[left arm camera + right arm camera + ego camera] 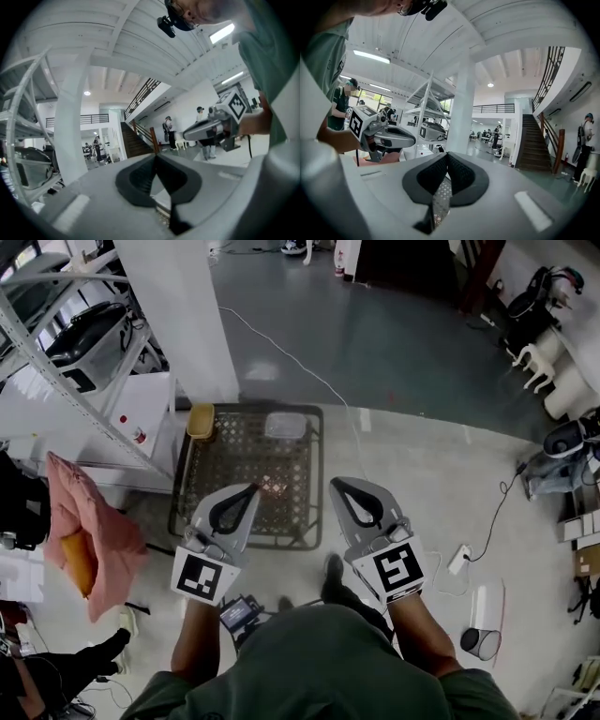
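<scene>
In the head view my left gripper [247, 489] and my right gripper [339, 484] are held side by side at chest height, both pointing forward over a dark perforated mat [249, 474] on the floor. Both are shut, tips meeting, with nothing between them. The left gripper view shows its own jaws closed at the left gripper's tip [155, 155] and the other gripper [213, 130] off to the right. The right gripper view shows the right gripper's closed tip [446, 154] with the mat's pattern below, and the left gripper [379, 131] beside it.
A white pillar [183, 315] and a metal shelving rack [70, 352] stand ahead left. A pink cloth [84, 531] lies at left. A white cable [300, 367] crosses the floor; a power strip [458, 559] and a small bin [480, 641] are at right. People stand near a staircase [534, 140].
</scene>
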The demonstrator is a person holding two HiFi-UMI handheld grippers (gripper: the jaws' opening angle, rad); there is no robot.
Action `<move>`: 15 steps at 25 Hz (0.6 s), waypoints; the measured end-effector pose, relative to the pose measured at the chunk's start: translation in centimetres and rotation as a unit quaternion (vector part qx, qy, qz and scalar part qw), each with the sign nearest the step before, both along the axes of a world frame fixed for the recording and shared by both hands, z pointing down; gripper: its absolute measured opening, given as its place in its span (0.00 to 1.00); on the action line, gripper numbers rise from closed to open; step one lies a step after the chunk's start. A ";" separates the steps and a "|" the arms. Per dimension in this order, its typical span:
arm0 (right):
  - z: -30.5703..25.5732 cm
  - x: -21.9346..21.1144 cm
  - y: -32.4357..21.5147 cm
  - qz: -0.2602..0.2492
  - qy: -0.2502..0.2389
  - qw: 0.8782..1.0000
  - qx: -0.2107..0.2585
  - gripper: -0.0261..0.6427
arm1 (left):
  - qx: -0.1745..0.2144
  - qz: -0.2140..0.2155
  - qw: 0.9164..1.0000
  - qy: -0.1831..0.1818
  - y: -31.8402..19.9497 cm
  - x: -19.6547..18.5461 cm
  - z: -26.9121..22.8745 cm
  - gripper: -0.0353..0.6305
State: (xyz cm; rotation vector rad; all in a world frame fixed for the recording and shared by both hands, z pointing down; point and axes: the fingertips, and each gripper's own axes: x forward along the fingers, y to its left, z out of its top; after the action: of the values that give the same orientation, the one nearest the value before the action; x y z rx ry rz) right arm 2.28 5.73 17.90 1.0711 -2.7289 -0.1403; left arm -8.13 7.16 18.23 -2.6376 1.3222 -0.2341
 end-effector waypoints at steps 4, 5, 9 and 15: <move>-0.2 0.5 -4.4 -0.039 -0.014 0.999 0.001 0.05 | -0.007 -0.037 0.999 -0.013 -3.5 0.8 -0.3 0.06; -0.3 0.7 -5.7 -0.045 -0.020 0.999 0.002 0.05 | -0.008 -0.046 0.999 -0.012 -4.5 1.1 -0.2 0.06; 0.6 1.5 -10.1 -0.065 -0.025 0.998 -0.003 0.05 | -0.012 -0.068 0.997 -0.013 -8.0 2.0 0.8 0.06; 1.6 3.5 -14.8 -0.096 -0.039 0.994 -0.015 0.05 | -0.026 -0.101 0.994 -0.023 -12.4 4.0 1.8 0.06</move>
State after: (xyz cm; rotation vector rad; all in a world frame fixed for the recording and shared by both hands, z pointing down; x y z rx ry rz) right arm 5.74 -9.03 19.51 0.8213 -2.8913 -0.0876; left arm -4.15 -5.22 20.00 -2.5216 1.5875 -0.3595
